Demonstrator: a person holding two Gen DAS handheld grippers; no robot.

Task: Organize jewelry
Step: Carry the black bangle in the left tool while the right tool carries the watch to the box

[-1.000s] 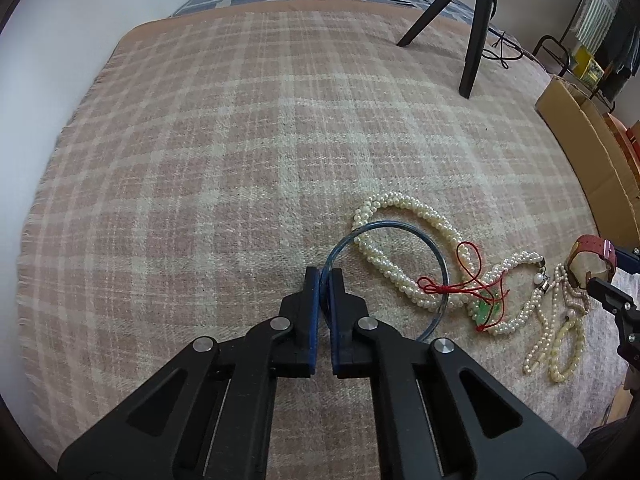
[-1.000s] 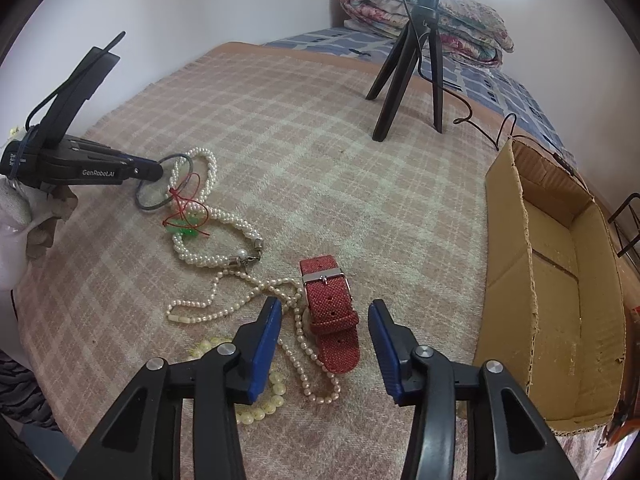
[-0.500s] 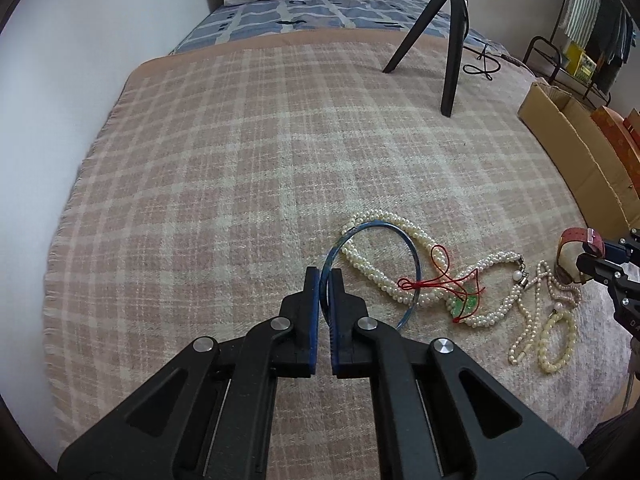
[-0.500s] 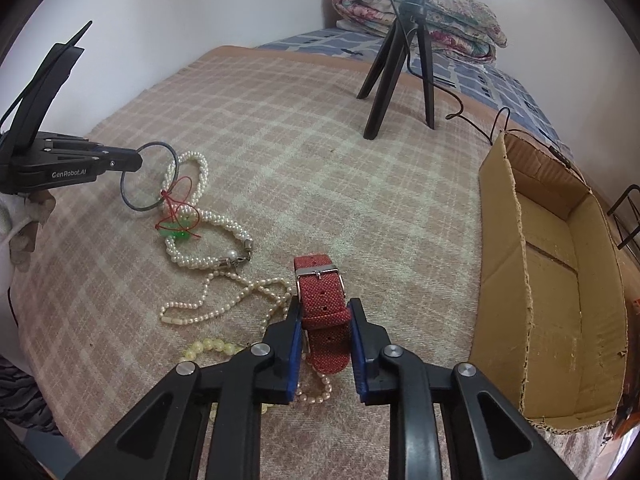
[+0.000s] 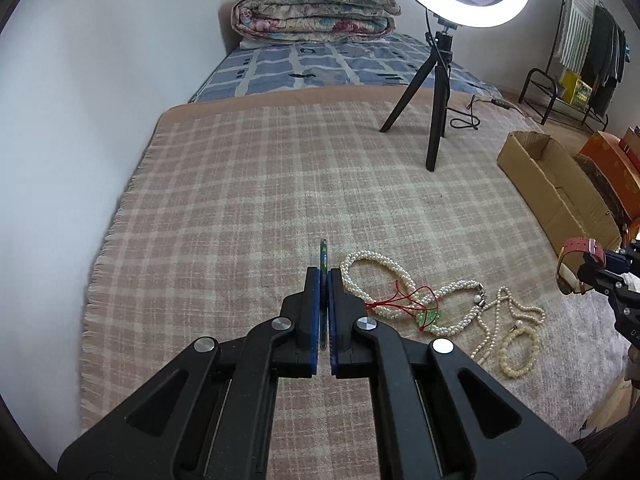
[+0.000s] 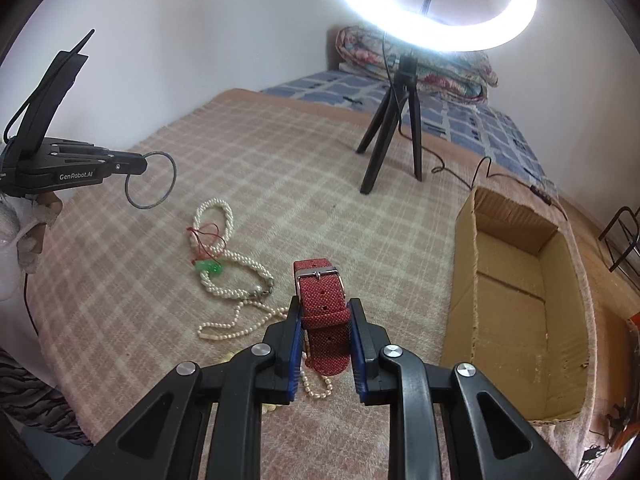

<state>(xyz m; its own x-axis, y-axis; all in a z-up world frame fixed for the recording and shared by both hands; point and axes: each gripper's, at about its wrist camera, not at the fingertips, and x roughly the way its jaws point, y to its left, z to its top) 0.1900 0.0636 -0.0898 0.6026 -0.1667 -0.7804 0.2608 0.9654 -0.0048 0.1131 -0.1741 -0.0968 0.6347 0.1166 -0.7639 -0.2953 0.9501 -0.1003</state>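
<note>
The right gripper (image 6: 325, 314) is clamping the red watch strap (image 6: 322, 300) above the blanket, with the cardboard box (image 6: 516, 308) lying to its right (nearer this hand). The left gripper (image 5: 324, 280) is pinching the thin bangle (image 6: 150, 180) far left.

Clearance on the blanket (image 6: 280, 184)
Open plaid ahead; tripod (image 6: 394, 136) stands mid-blanket, cardboard box (image 6: 516, 308) blocks the right edge, wall (image 5: 100, 100) bounds the left.
</note>
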